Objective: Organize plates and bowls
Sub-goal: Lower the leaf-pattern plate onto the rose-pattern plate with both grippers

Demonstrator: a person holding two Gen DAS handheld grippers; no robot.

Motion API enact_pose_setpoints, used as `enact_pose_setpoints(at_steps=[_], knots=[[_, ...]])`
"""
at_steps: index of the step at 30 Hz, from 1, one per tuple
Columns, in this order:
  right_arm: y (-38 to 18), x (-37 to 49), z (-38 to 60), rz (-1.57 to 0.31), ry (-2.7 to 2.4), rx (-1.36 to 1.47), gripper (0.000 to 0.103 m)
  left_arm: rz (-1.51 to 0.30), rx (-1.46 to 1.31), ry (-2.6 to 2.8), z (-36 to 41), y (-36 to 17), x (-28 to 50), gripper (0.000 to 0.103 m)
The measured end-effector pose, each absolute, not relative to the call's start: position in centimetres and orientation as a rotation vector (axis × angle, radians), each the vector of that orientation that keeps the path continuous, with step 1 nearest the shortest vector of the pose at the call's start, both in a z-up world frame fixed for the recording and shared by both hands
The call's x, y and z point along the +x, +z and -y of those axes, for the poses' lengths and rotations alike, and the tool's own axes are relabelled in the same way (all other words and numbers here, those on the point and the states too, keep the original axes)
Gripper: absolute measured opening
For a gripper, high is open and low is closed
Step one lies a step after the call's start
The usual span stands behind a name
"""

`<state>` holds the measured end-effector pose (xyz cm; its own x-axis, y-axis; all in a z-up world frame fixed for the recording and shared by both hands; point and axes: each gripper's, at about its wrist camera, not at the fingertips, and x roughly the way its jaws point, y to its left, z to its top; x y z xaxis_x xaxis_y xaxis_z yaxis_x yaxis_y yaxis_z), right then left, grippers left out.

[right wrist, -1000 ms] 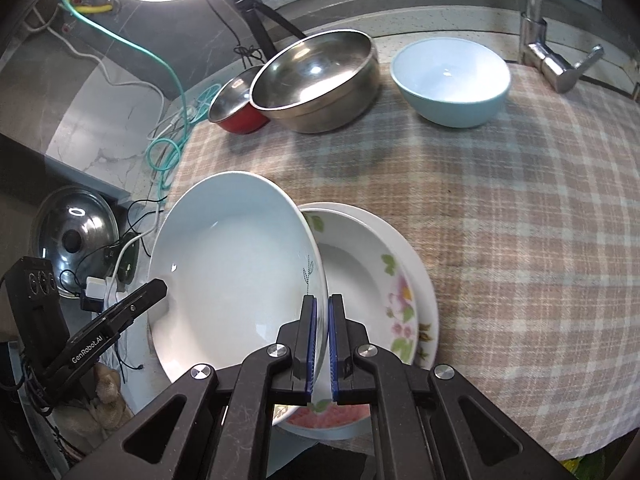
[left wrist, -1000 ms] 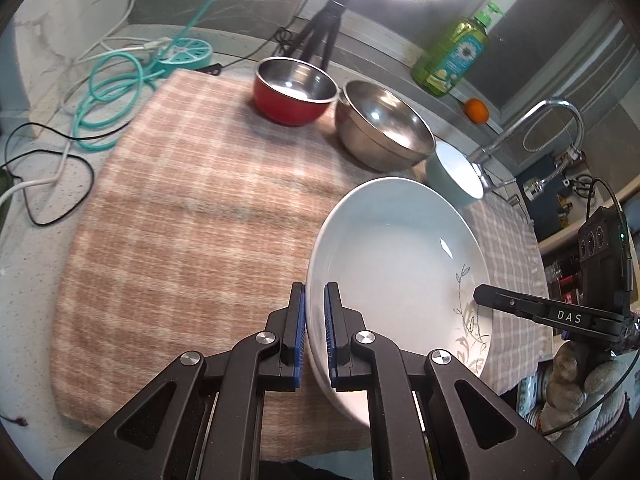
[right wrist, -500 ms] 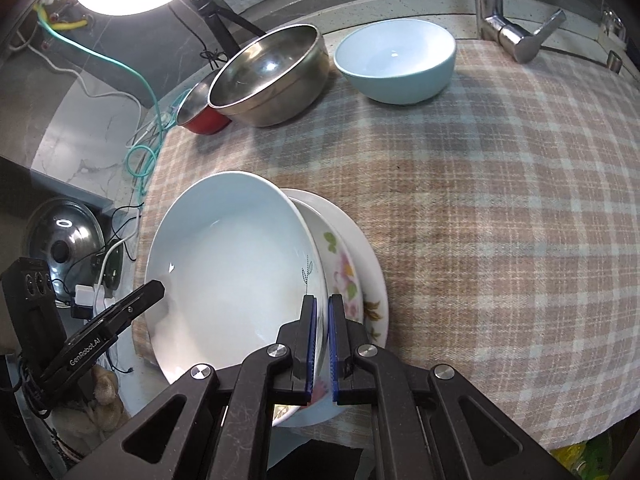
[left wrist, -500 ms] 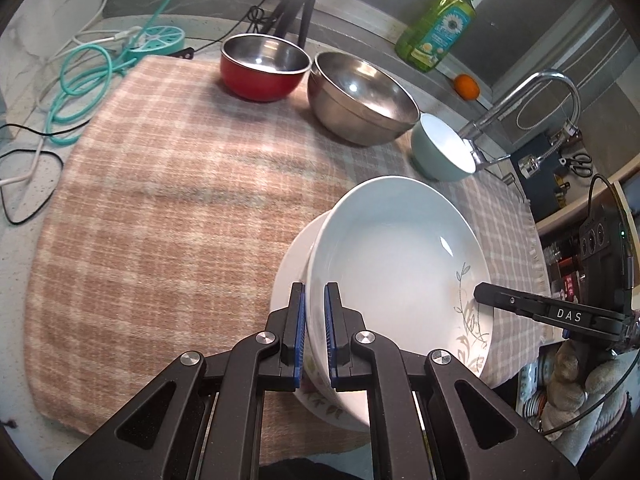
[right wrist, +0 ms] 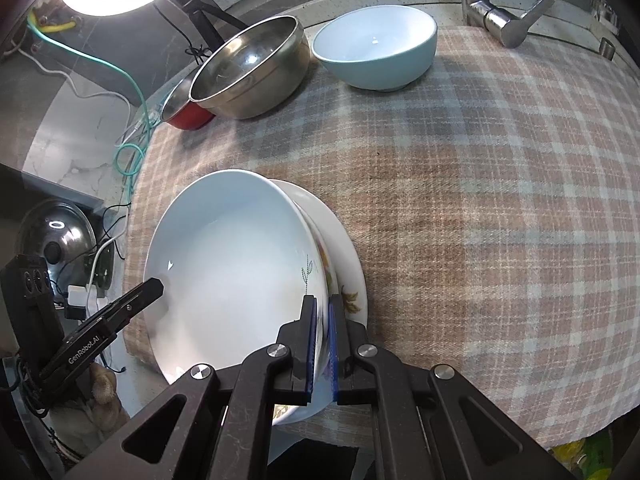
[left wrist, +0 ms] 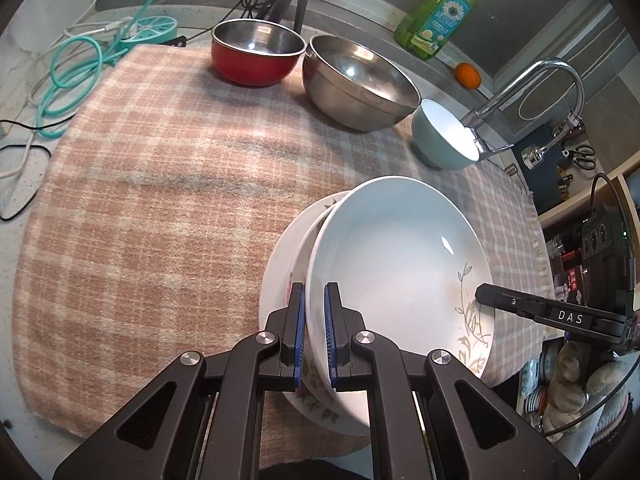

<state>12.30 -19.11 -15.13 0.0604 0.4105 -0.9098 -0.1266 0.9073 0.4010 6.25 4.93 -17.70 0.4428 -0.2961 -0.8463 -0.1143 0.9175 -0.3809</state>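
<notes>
A white deep plate (left wrist: 392, 264) with a grey leaf pattern is held by both grippers. My left gripper (left wrist: 314, 332) is shut on its near rim, and my right gripper (right wrist: 322, 344) is shut on the opposite rim. The white plate (right wrist: 232, 276) sits over a floral plate (left wrist: 280, 264) lying on the checked cloth; only the floral plate's rim (right wrist: 348, 264) shows beside it. Whether the two plates touch is hard to tell. At the back stand a red bowl (left wrist: 256, 52), a steel bowl (left wrist: 356, 80) and a light blue bowl (left wrist: 440, 140).
The checked cloth (left wrist: 160, 200) covers the counter. A tap (left wrist: 532, 92), a green soap bottle (left wrist: 440, 12) and an orange (left wrist: 467, 75) stand behind the bowls. Teal and white cables (left wrist: 72, 76) lie at the left. A pot lid (right wrist: 52, 236) lies off the cloth's edge.
Both grippers carried the white plate across and down over the floral plate, which now lies almost fully beneath it. Both grips stayed shut.
</notes>
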Motion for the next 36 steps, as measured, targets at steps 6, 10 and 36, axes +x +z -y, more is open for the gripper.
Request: enact_pose_setpoints(at_steps=[6, 10, 36], knots=[[-15.58, 12.25, 18.99, -1.467, 0.411, 0.24, 0.005, -1.12, -0.411, -0.112, -4.9, -17.93, 6.26, 0.007], [-15.77, 12.26, 18.8, -1.471, 0.41, 0.236, 0.005, -1.121, -0.412, -0.112, -4.94, -18.04, 6.28, 0.007], [-16.14, 12.53, 18.76, -1.474, 0.401, 0.226, 0.005, -1.13, -0.402, -0.116, -4.76, -18.28, 6.38, 0.007]])
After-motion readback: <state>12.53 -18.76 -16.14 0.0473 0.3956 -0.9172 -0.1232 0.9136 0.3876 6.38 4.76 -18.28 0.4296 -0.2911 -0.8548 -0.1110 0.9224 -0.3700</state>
